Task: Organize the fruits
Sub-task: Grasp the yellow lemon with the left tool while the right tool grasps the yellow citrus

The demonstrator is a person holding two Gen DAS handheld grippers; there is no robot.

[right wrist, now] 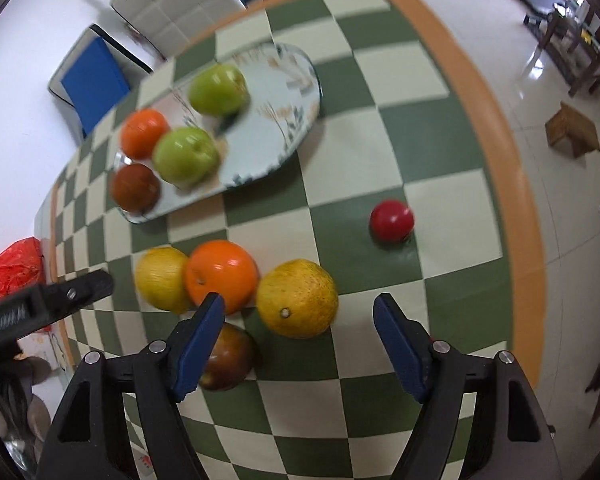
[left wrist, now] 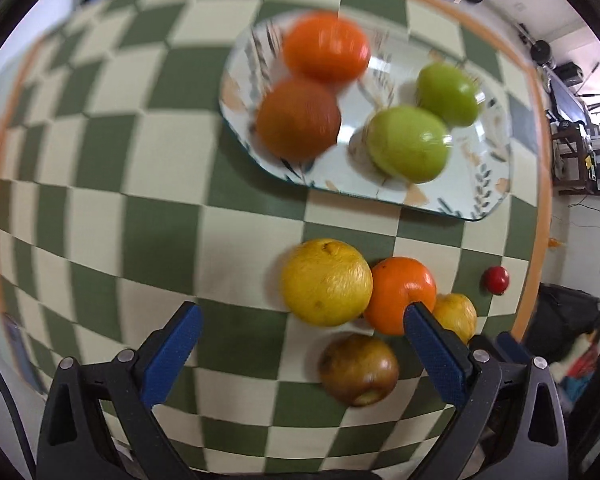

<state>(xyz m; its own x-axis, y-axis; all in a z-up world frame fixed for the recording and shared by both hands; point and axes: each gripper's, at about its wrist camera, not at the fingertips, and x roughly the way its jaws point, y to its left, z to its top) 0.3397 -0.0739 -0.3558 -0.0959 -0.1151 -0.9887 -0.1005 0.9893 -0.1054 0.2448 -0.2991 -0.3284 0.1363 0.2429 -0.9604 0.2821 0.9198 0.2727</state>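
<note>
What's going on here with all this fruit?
A person is sorting fruit with a hand-held gripper in each hand. The tray on the checked tablecloth already holds two green apples, an orange and a darker brownish fruit. A cluster of loose fruit waits in front of it, and a small red fruit lies apart. Both grippers, the left hand-held gripper and the right hand-held gripper, are open and empty above that cluster; nothing is gripped yet.
</note>
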